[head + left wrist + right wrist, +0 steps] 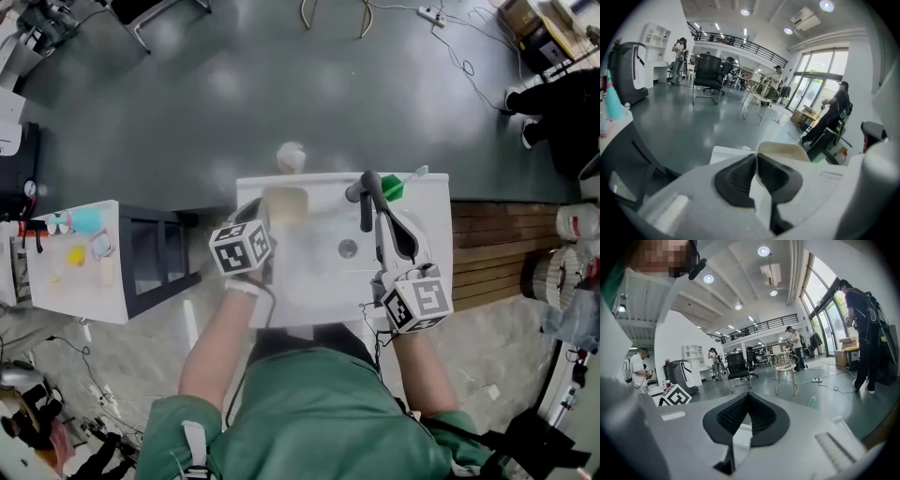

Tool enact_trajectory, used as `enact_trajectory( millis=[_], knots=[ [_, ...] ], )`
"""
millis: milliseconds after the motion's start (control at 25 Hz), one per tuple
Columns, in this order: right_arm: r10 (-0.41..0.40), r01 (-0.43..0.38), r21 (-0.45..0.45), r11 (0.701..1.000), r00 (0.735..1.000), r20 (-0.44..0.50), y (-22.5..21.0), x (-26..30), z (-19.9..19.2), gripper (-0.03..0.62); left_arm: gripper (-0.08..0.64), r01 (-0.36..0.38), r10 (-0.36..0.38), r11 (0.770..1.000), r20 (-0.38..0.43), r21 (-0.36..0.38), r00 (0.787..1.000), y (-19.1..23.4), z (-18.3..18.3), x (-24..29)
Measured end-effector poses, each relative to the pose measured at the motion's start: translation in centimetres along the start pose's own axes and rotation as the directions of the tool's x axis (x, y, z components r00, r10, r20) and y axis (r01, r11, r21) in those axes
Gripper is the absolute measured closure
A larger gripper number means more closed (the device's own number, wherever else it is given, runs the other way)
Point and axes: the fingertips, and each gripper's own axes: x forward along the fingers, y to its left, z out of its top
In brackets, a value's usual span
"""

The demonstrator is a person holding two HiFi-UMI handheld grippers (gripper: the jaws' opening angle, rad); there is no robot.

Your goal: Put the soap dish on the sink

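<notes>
In the head view a cream soap dish (287, 203) hovers over the back left corner of the white sink (309, 291), held by my left gripper (269, 217). The left gripper view shows its dark pads (736, 180) shut on the rim of the soap dish (783, 150), which sticks out just beyond them. My right gripper (384, 220) hangs over the sink's right side, close to the dark faucet (361, 190). In the right gripper view its fingertips (749, 409) are shut together with nothing between them.
A drain (348, 248) lies mid-basin. A green-handled item (395, 186) rests at the sink's back right corner. A white side table (66, 300) with small items stands left. Wooden planks (497, 253) lie right. A person's shoes (525, 117) and cables (459, 56) are beyond.
</notes>
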Motion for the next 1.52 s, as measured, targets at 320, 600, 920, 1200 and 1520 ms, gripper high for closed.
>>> enact_trajectory(
  millis=[320,600,920,1200,1520],
  knots=[
    [-0.006,0.007,0.005,1.000,1.000,-0.014,-0.3,0.2,-0.6,0.595,0.545,-0.060,0.061,0.998,-0.067,0.023,0.996,1.3,-2.7,3.7],
    [-0.015,0.015,0.016,1.000,1.000,-0.027,-0.8,0.5,-1.3,0.595,0.543,-0.074,0.077,0.997,-0.085,0.036,0.993,1.4,-3.2,5.6],
    [-0.021,0.022,0.022,1.000,0.999,-0.030,-1.3,0.8,-1.5,0.595,0.541,-0.095,0.094,0.995,-0.115,0.002,0.989,1.9,-4.1,7.2],
    [-0.022,0.022,0.025,0.999,0.999,-0.030,-1.2,0.8,-1.1,0.595,0.537,-0.073,0.070,0.997,-0.131,-0.020,0.989,1.4,-4.2,7.8],
    [-0.009,0.009,0.014,1.000,1.000,-0.007,0.0,0.9,0.1,0.595,0.488,-0.022,0.024,0.999,-0.074,0.032,0.997,0.5,-1.9,5.1]
  ],
)
